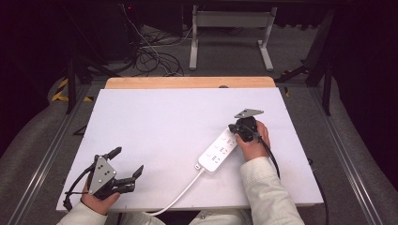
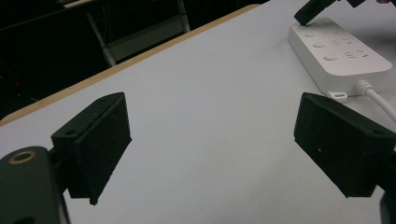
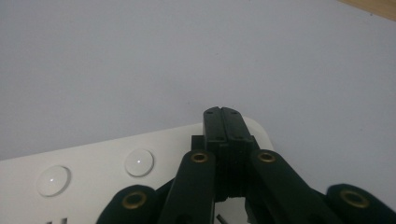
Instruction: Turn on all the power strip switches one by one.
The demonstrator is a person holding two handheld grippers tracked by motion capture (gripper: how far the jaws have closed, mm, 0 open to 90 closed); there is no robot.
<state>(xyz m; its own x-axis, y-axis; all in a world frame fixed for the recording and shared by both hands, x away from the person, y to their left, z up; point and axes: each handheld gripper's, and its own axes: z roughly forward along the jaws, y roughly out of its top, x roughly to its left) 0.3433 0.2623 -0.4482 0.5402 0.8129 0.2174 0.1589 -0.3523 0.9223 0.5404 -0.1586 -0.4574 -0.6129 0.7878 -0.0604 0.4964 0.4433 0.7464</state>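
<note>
Closed right tongs [image 1: 233, 130] press their tip onto the white power strip's [image 1: 218, 152] far end, likely working a switch, while open left tongs [image 1: 126, 161] wait well left of it.

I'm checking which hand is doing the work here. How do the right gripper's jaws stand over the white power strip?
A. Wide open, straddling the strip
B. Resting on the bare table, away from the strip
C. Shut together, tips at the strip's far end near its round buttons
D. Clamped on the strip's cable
C: in the right gripper view the right gripper has its two jaws pressed together with nothing between them, tips over the end of the power strip beside the round buttons.
</note>
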